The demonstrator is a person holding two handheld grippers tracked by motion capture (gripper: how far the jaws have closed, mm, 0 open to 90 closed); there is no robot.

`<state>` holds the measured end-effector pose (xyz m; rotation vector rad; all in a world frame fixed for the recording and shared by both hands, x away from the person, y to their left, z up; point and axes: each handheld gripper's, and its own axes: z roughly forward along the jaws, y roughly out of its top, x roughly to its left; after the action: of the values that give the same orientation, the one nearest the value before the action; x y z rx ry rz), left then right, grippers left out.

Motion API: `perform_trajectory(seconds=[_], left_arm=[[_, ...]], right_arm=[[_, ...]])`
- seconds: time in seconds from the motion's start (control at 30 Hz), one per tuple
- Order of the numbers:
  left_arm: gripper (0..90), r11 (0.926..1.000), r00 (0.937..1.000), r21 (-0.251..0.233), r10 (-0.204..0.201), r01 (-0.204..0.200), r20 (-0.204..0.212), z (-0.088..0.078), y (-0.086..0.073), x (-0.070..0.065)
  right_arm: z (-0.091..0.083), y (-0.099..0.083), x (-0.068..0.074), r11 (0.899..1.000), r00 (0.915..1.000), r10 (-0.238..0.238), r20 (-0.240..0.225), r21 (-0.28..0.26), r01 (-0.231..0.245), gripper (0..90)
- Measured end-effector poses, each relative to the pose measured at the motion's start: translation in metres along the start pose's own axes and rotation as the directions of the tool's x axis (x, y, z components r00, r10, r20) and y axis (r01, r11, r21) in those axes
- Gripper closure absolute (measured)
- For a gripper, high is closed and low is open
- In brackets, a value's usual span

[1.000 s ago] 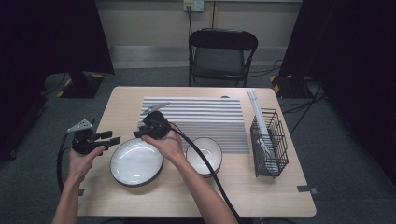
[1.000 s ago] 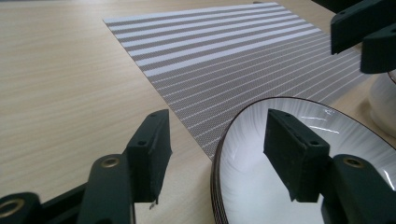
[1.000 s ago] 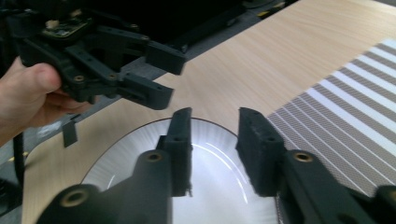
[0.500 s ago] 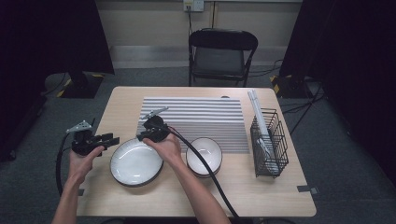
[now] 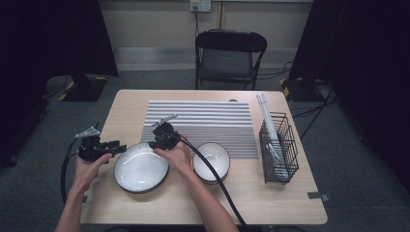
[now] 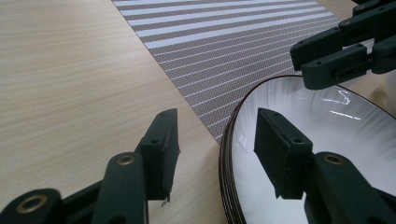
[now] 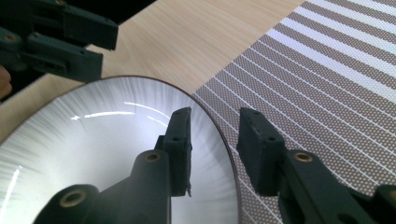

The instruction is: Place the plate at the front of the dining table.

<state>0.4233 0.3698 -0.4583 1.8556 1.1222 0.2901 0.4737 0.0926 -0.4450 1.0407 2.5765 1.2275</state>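
You had one wooden table (image 5: 145,212) in front of you, with one striped placemat (image 5: 208,116) on it. There was one large white plate (image 5: 141,167) and one smaller white bowl (image 5: 212,155). One black wire basket (image 5: 279,150) stood at the right side. You held two grippers, a left gripper (image 5: 119,146) and a right gripper (image 5: 153,144). One folding chair (image 5: 229,55) stood beyond the table.

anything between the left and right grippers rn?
The white plate lies between the left gripper and the right gripper: each has open fingers straddling its dark rim, from opposite sides. This shows in the high view and both gripper views.
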Motion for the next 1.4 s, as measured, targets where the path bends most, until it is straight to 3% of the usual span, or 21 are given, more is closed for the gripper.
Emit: perform_trajectory(seconds=[0.13, 0.3, 0.37, 0.5, 0.77, 0.97, 1.3, 1.4], left_arm=[[48.4, 0.9999, 1.0000, 0.009, -0.006, 0.006, 0.007, 0.001, -0.001, 0.001], [48.4, 0.9997, 0.9999, 0.025, -0.004, 0.003, 0.017, 0.004, -0.002, 0.002], [49.1, 0.9996, 0.9999, 0.028, -0.003, 0.002, 0.016, 0.004, -0.002, 0.001], [54.8, 0.9996, 0.9998, 0.028, -0.005, 0.005, 0.020, 0.005, -0.003, 0.002], [75.3, 0.9994, 0.9987, 0.028, -0.022, 0.021, 0.046, 0.006, -0.003, 0.002], [84.7, 0.9993, 0.9973, 0.034, -0.016, 0.013, 0.072, 0.006, -0.003, 0.002], [87.6, 0.9995, 0.9961, 0.023, -0.021, 0.020, 0.086, 0.011, -0.005, 0.001], [87.7, 0.9988, 0.9956, 0.029, -0.041, 0.039, 0.084, 0.011, -0.004, 0.001]], right_arm=[[0.000, -0.002, -0.004, 0.999, 0.9993, 0.035, -0.013, 0.000, -0.035, 64.3], [0.000, -0.005, -0.005, 0.998, 0.9979, 0.054, -0.034, -0.015, -0.055, 74.4], [-0.001, -0.005, -0.004, 0.999, 0.9991, 0.041, -0.006, -0.014, -0.041, 80.4], [-0.002, -0.007, -0.008, 0.998, 0.9980, 0.063, 0.001, -0.010, -0.063, 88.6], [-0.003, -0.007, -0.008, 0.996, 0.9963, 0.086, 0.001, -0.006, -0.086, 88.8], [-0.002, -0.010, -0.009, 0.995, 0.9950, 0.100, -0.002, -0.015, -0.100, 88.8], [-0.003, -0.012, -0.008, 0.994, 0.9939, 0.110, 0.000, -0.028, -0.110, 88.9], [-0.003, -0.013, -0.008, 0.993, 0.9935, 0.114, 0.001, -0.031, -0.114, 88.9]])
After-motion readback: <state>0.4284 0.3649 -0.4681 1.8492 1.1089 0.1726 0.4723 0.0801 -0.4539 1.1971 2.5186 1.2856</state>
